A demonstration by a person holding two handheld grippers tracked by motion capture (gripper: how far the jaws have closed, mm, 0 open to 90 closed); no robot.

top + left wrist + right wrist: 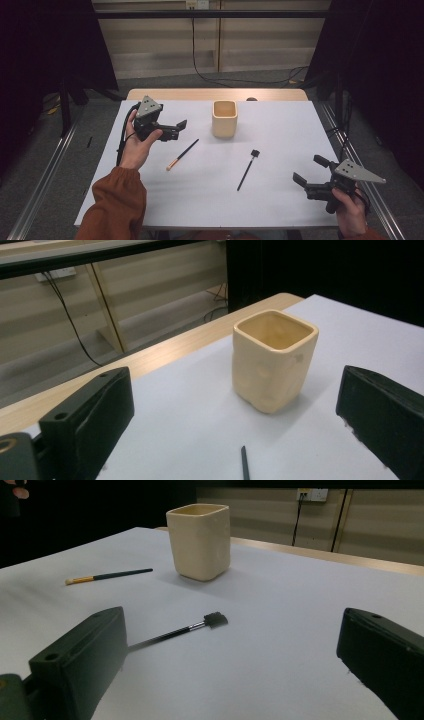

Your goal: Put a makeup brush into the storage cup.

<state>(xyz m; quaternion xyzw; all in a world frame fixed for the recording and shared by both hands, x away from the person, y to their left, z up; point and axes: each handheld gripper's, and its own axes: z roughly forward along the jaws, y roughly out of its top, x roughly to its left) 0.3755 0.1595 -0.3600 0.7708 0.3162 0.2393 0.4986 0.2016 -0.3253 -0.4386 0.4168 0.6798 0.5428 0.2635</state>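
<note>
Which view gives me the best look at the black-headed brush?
The right gripper view: the black-headed brush lies close ahead between its open jaws, head and handle clear. The high view shows it small, right of the other brush. The left gripper view doesn't help.

Brightness: white sheet (280, 165) evenly lit, dark surroundings at left and right frame edges.
Shadows: soft, short beside cup (274, 360).
Focus: near jaws blurred at bottom corners.

White table sheet (280, 200), wall socket (309, 494)
</note>
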